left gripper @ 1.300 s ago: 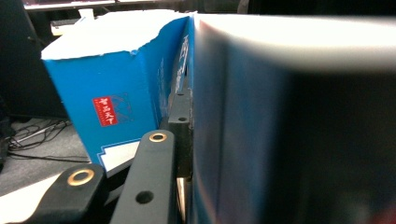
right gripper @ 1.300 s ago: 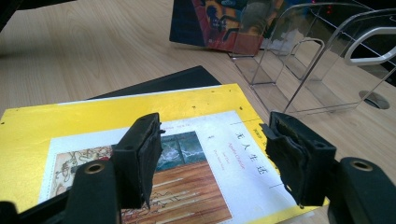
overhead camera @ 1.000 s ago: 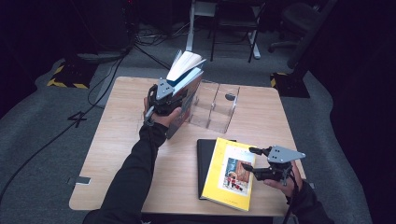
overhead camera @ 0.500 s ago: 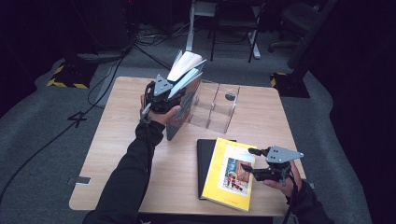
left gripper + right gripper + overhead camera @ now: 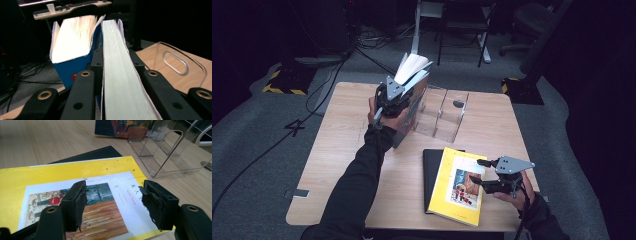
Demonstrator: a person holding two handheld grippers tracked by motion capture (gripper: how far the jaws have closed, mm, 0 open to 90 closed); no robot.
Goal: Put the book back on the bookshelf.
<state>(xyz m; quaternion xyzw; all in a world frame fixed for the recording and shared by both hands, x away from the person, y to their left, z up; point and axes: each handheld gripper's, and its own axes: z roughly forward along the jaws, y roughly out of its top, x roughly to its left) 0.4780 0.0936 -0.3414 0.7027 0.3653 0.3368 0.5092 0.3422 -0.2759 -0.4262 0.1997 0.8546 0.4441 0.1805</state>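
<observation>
Left gripper [image 5: 404,95], jaws just closing, clamps a thick pale-paged book [image 5: 120,82] upright beside a blue book [image 5: 72,67] with fanned pages, at the clear rack [image 5: 442,112]. Right gripper [image 5: 484,172] hovers, jaws apart, over the yellow book [image 5: 459,187].

A dim lab or studio. A lone wooden table [image 5: 342,165] stands on grey carpet [image 5: 257,165], with cables [image 5: 362,42] trailing at eleven o'clock, hazard-striped floor weights [image 5: 287,82] at ten, office chair legs [image 5: 462,35] at twelve, and a cluttered desk [image 5: 65,8] beyond.
</observation>
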